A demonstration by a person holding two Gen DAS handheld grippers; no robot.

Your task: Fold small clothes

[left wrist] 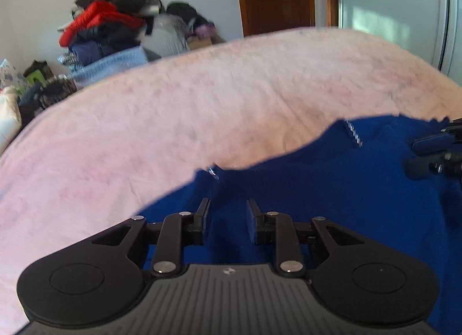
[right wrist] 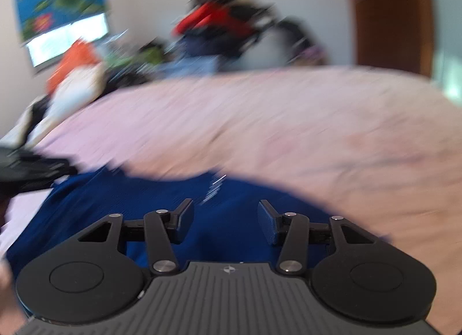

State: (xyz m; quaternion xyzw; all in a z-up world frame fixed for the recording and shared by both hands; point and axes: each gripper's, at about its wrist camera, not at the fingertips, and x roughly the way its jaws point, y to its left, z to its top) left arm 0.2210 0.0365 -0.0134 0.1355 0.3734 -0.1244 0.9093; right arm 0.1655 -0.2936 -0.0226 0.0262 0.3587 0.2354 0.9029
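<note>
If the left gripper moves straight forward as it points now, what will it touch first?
Probably the blue knitted garment, which lies under and ahead of the open left gripper; beyond its edge comes the pink fleece blanket. Depth is uncertain.

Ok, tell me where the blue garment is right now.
The blue garment lies on the pink blanket, low in both wrist views, directly under the open left hand-held gripper and right hand-held gripper.

Right wrist view is motion-smeared: your clothes pile at 12 o'clock and poster at 10 are unreadable. Blue garment runs under your right gripper, near edge hidden. Left gripper clipped at 9 o'clock, jaw state unclear there.
</note>
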